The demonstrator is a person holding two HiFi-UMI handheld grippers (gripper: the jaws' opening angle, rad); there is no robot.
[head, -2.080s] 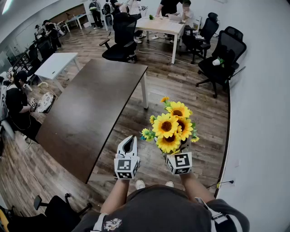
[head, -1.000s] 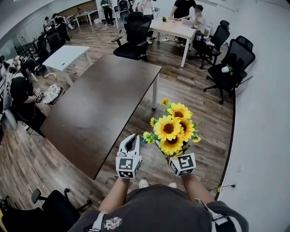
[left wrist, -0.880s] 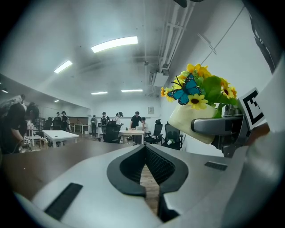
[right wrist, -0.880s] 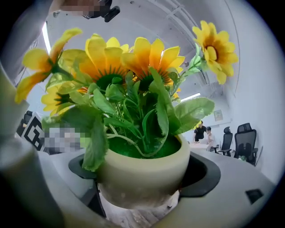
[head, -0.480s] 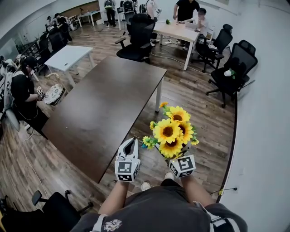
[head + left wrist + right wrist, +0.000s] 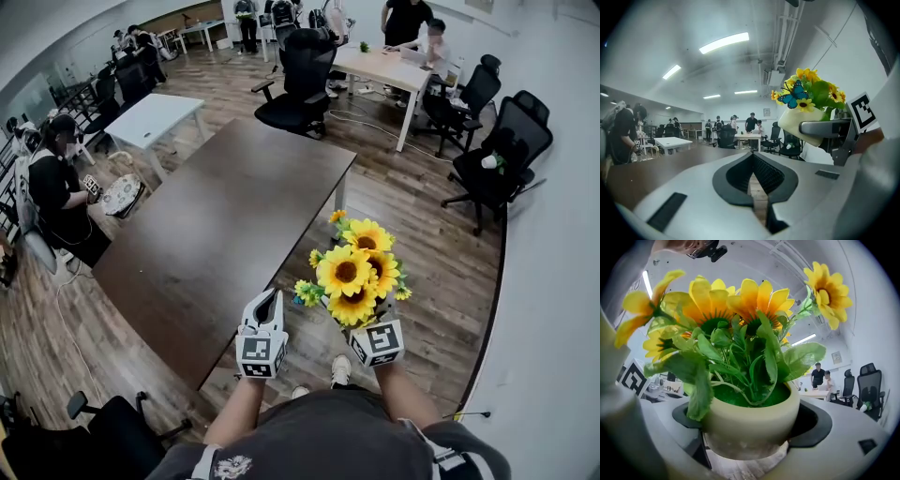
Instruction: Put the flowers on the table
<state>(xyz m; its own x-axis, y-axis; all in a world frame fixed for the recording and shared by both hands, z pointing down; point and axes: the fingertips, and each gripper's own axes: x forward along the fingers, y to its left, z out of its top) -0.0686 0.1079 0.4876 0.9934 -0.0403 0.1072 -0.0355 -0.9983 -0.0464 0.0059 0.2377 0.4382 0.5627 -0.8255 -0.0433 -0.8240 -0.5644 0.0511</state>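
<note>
Wooden floor [image 6: 427, 211] under flowers [image 6: 356, 277], blue butterfly [image 6: 793, 95]

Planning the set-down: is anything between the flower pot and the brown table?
Nothing visible: the table top is bare. The flower pot, in the right gripper, hangs over floor beside it; only the shut left gripper sits toward that edge.

Two grippers held out side by side, low in the frame

In the head view the left gripper [image 6: 270, 300] sits at lower centre, its jaws closed together on nothing and pointing up the frame. The right gripper [image 6: 366, 319], just to its right, has its jaws clamped on either side of the flower pot [image 6: 750, 427]. The left forearm [image 6: 242, 412] and right forearm [image 6: 398, 394] rise from the bottom edge, roughly parallel, with both marker cubes facing the camera.
</note>
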